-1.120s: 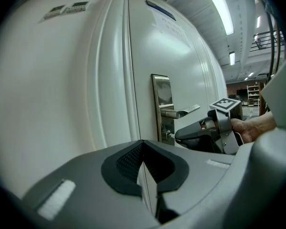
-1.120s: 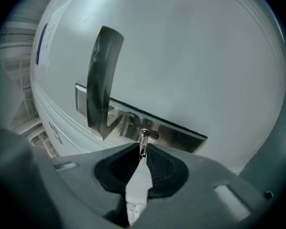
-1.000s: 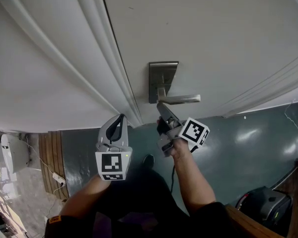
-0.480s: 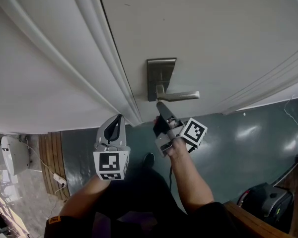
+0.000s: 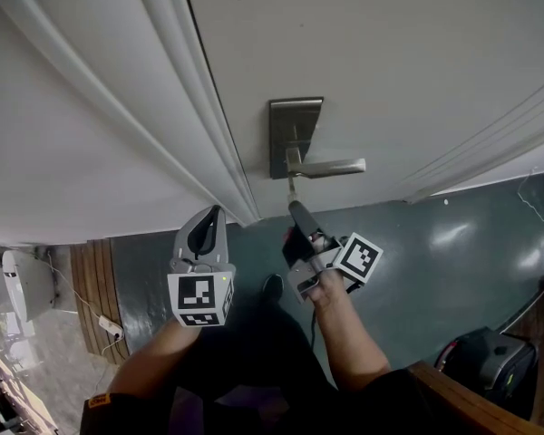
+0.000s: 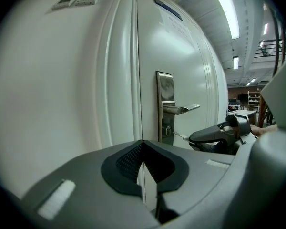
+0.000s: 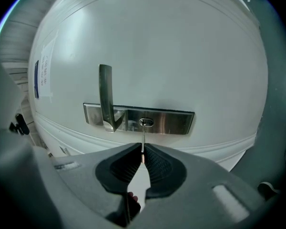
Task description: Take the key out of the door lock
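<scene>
Right gripper (image 7: pixel 142 149): jaws have just been closing and are now pinching the key (image 7: pixel 143 136), pads narrow around it. Compared with a second ago, this gripper is drawing back from the lock plate (image 5: pixel 295 125); bare key blade is now showing ahead of its tips, reaching toward the keyhole (image 7: pixel 146 122). Judging the extraction as nearly done. Left gripper (image 5: pixel 213 211) is idling beside it, jaws together, empty. Not resolving whether the blade tip is still sitting in the keyhole; the pads are hiding the key's head.
</scene>
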`<action>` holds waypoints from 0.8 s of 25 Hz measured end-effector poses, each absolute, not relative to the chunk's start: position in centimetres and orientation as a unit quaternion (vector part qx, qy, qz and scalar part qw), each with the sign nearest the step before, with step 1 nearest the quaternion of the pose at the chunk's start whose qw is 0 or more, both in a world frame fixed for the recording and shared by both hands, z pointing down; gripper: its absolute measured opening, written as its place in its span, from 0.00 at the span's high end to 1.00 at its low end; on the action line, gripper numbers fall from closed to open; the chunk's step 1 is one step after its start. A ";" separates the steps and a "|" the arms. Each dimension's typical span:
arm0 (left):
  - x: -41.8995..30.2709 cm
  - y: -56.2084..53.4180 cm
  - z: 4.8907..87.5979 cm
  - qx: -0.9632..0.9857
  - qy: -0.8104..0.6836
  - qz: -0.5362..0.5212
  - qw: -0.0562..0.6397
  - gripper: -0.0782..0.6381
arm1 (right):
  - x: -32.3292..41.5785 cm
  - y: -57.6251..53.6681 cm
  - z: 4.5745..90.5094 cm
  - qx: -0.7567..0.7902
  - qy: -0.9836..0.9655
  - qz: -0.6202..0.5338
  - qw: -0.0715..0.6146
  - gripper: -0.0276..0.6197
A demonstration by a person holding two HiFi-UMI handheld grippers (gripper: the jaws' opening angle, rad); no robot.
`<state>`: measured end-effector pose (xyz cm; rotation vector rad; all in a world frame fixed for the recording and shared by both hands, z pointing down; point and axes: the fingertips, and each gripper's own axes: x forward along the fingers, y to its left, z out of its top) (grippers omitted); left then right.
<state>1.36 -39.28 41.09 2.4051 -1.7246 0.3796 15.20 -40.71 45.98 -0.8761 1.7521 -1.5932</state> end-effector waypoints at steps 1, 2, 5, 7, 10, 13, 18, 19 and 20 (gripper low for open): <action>1.4 -39.2 41.3 0.803 -0.576 0.128 0.081 0.87 | 15.2 -40.3 46.0 -0.332 0.662 -0.601 0.301 0.93; 1.4 -39.1 41.4 0.803 -0.575 0.129 0.084 0.87 | 15.2 -40.0 46.0 -0.332 0.663 -0.601 0.299 0.93; 1.5 -38.6 41.8 0.804 -0.573 0.131 0.091 0.87 | 15.0 -38.9 45.6 -0.332 0.666 -0.600 0.294 0.93; 1.6 -38.2 42.1 0.804 -0.571 0.132 0.098 0.87 | 14.8 -38.2 45.3 -0.333 0.670 -0.597 0.289 0.93; 1.7 -37.5 42.5 0.804 -0.569 0.133 0.106 0.87 | 14.4 -37.5 44.7 -0.337 0.680 -0.589 0.276 0.93; 1.9 -36.9 42.4 0.808 -0.564 0.129 0.110 0.87 | 14.2 -37.0 44.1 -0.342 0.690 -0.581 0.264 0.93; 1.6 -35.6 41.8 0.816 -0.556 0.115 0.107 0.87 | 14.2 -35.9 43.2 -0.353 0.693 -0.568 0.268 0.93; 1.4 -35.3 41.6 0.819 -0.553 0.113 0.106 0.87 | 14.0 -35.6 43.0 -0.355 0.694 -0.566 0.269 0.93; 1.2 -35.0 41.4 0.821 -0.550 0.110 0.104 0.87 | 13.8 -35.3 42.9 -0.357 0.694 -0.564 0.269 0.93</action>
